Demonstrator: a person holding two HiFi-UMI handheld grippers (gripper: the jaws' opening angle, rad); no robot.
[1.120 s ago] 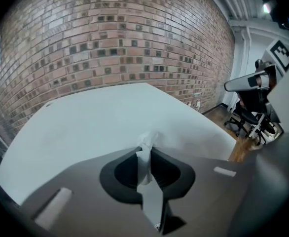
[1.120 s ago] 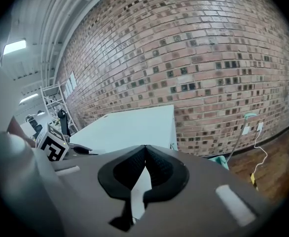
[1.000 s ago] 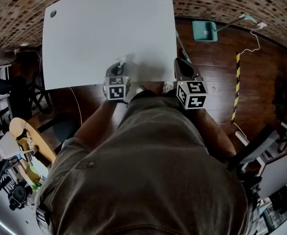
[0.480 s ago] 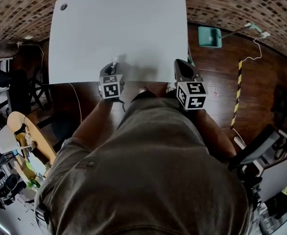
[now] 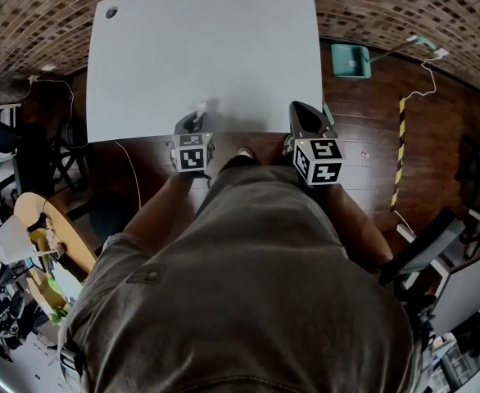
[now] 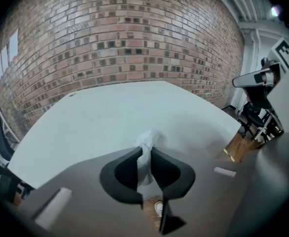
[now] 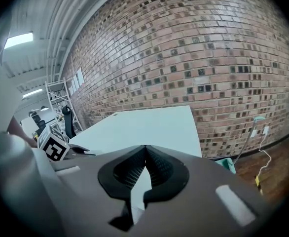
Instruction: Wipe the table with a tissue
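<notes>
Brick wall (image 6: 125,38) behind white counter (image 5: 199,47), wooden floor (image 5: 363,121) at right of head view. Left gripper (image 6: 146,149) at counter's lower edge, jaws clamped narrowly on crumpled white tissue (image 6: 147,138) at frame centre. Right gripper (image 7: 145,147) beside counter's lower-right corner, jaws pressed together, holding nothing.

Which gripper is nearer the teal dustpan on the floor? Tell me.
Right. The right gripper is by the table's near right corner, the dustpan beyond it to the right. The left gripper, holding the tissue, is farther left.
</notes>
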